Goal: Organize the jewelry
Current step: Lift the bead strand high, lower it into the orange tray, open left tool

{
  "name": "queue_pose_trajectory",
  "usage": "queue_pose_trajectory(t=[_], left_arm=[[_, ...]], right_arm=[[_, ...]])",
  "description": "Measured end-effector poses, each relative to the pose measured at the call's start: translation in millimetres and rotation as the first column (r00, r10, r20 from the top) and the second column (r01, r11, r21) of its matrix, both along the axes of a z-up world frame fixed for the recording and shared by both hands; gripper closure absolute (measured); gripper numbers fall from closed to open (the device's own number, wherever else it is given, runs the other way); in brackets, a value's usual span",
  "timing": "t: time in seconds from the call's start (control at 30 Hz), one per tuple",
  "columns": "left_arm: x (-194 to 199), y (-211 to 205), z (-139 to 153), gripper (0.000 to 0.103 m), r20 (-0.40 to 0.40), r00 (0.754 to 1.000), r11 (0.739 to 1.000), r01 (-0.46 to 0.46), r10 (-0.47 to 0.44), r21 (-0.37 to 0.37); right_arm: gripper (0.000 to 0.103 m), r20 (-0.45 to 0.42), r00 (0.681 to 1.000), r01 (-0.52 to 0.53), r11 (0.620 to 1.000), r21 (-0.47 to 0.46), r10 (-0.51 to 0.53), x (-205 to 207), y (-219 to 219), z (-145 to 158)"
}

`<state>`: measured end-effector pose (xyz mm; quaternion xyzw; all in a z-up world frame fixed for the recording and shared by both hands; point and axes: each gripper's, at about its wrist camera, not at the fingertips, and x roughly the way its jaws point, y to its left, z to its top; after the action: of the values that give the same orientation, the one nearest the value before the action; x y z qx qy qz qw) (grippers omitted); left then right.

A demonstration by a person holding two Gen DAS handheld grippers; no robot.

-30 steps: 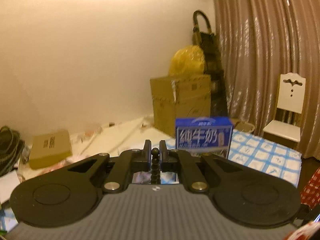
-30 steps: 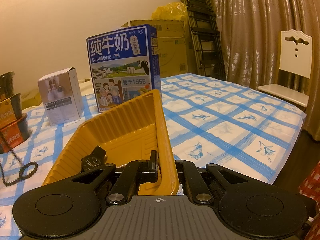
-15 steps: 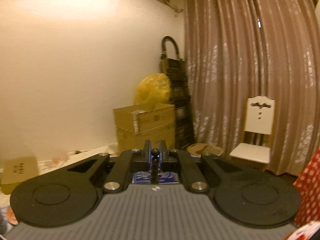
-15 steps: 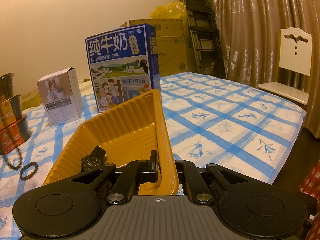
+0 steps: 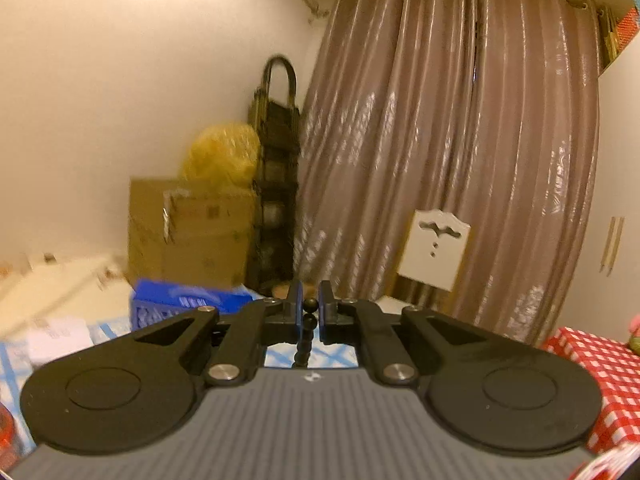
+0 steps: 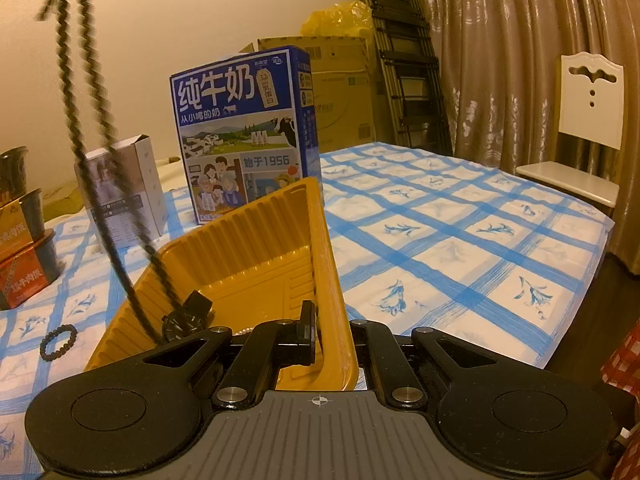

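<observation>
We pinch the black bead necklace (image 5: 307,322) in the left gripper (image 5: 309,312) – its strands dangle over the yellow tray (image 6: 256,256). Right gripper (image 6: 334,342) is clamped on the tray's rim. A watch (image 6: 185,320) lies inside, a bead bracelet (image 6: 58,343) on the tablecloth (image 6: 440,240) beside it.

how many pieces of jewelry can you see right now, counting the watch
3. A black bead necklace hangs from the left gripper, dangling over the yellow tray. A black watch lies in that tray. A small bead bracelet lies on the tablecloth beside it. More may be hidden behind the right gripper.
</observation>
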<state>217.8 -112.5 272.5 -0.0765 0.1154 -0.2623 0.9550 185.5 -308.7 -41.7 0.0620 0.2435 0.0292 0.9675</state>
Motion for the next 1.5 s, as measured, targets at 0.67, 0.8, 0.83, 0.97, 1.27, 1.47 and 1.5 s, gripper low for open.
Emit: queue_pose_trajectory(t=[0.67,0.8,0.83,0.97,1.27,1.47,1.5], left_arm=[[74.3,-11.0,-231.3,0.097,-0.562,0.827,1.000,-0.014,0.018,0.011],[78.1,-13.3,-264.0,0.097,-0.618,0.787,1.000,0.000,0.009,0.014],[77.3,-14.6,-272.6,0.097,-0.633,0.774,1.000,0.002,0.007,0.014],[74.5,-20.6,-300.3,0.097,-0.669,0.743,1.000,0.027,-0.012,0.012],[58.2,-13.5,-313.2,0.078,-0.648,0.759,0.998,-0.036,0.063,0.055],[38.8,7.9,-302.1,0.074,-0.585,0.798,0.990,-0.107,0.143,0.096],[35.0,13.2,-300.7,0.074,-0.572,0.804,0.987,-0.122,0.162,0.108]], right_arm=[[0.097,-0.003,1.000,0.000,1.000,0.007,0.000,-0.9,1.6,-2.4],[0.097,-0.003,1.000,0.002,1.000,0.008,-0.002,-0.4,0.3,-2.3],[0.097,-0.004,1.000,0.002,1.000,0.007,-0.002,-0.6,0.8,-2.3],[0.097,-0.004,1.000,0.002,1.000,0.007,-0.002,0.1,0.4,-2.3],[0.097,-0.008,1.000,0.003,1.000,0.011,-0.003,-1.0,0.8,-2.8],[0.097,-0.008,1.000,0.002,1.000,0.010,-0.002,-0.3,0.2,-2.7],[0.097,-0.008,1.000,0.002,1.000,0.010,-0.002,-0.4,0.3,-2.7]])
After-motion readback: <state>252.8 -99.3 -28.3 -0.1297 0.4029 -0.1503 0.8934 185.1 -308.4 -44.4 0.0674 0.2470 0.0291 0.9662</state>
